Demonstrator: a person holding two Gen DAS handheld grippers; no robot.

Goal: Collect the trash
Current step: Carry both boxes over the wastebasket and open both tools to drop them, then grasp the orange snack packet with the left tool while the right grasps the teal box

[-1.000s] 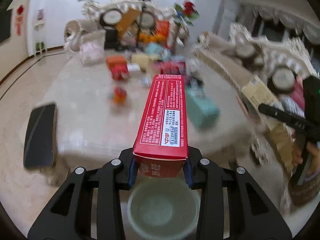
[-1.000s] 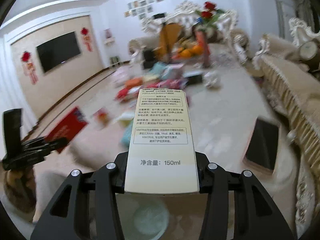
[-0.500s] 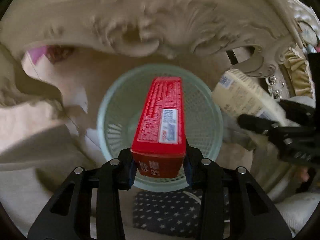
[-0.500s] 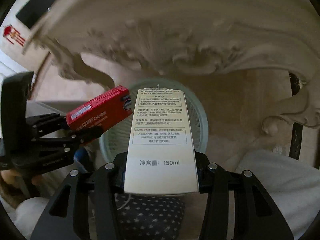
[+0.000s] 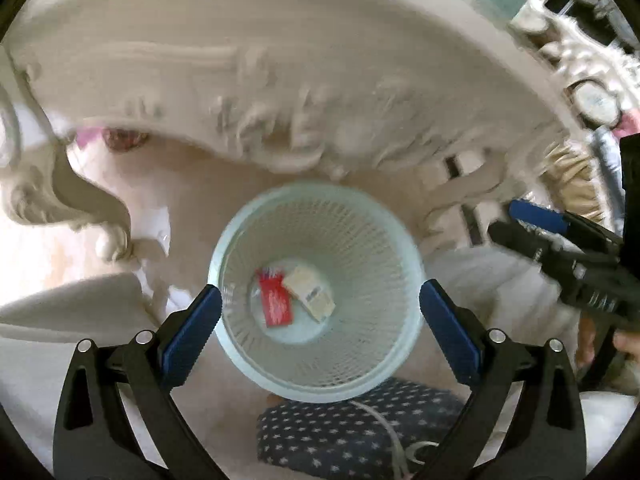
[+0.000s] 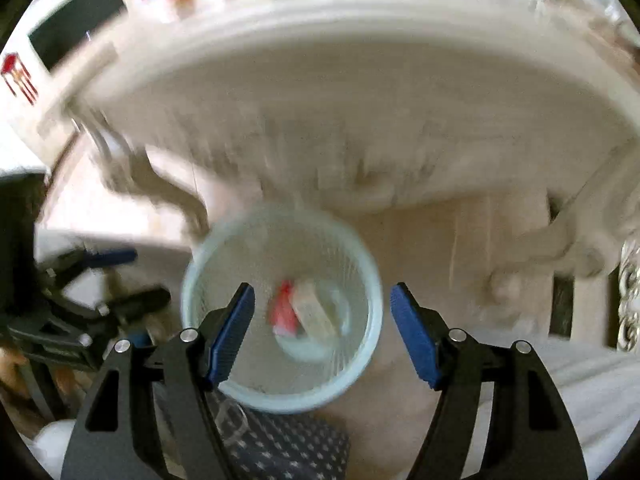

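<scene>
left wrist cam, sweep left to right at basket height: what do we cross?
Left pad of the left gripper → red box in the basket → cream box beside it → right pad → right gripper at the far right. Both grippers have just opened, nothing between the jaws.

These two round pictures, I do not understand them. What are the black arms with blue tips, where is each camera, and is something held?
A person holds one hand tool in each hand; a camera on each tool looks forward along its two fingers. The left view shows the left gripper, the right view the right gripper. Both hang over a pale mesh basket on the floor, beside a carved table. Both have just been opening and are empty. A red box and a cream box lie on the basket's bottom.
</scene>
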